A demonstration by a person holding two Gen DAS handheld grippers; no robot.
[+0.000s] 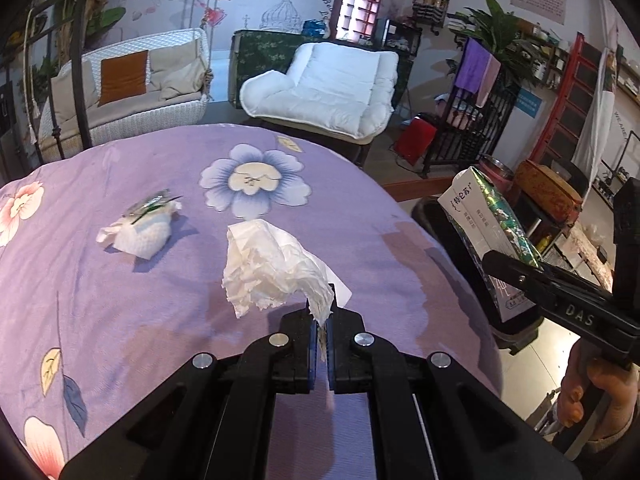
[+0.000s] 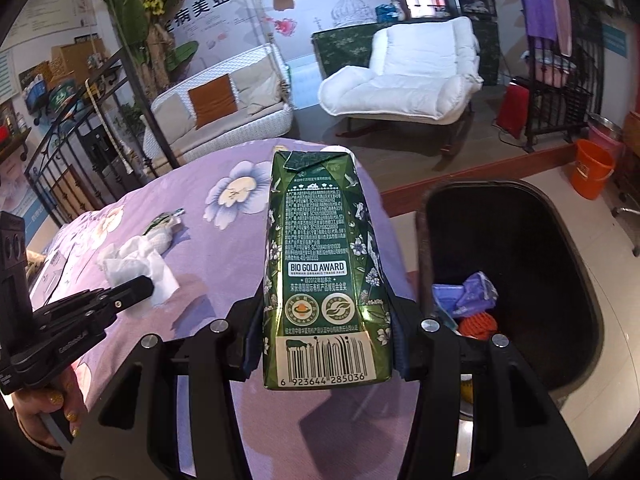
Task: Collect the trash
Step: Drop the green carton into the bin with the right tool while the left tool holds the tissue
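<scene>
Lilac cotton printed with big flowers covers the bed (image 1: 120, 280), and on its left side a second wad of tissue with a green wrapper (image 1: 140, 228) lies uncollected. Just right of it, the left gripper (image 1: 320, 328) has its jaws pinched shut on a crumpled white tissue (image 1: 272, 264), whose free end hangs over the cover. Further right, the right gripper (image 2: 326, 344) clamps a green drink carton (image 2: 324, 272) by its sides, held above the bed's edge. At the far right stands the black bin (image 2: 560, 240), already holding purple and orange scraps. Both hands appear to be in the carrying step; the next move likely calls for bringing each item over the bin's mouth before letting the jaws part. The bin's floor is lost in shadow, its near rim hidden behind the right gripper, and whether the carton is empty cannot be told.
</scene>
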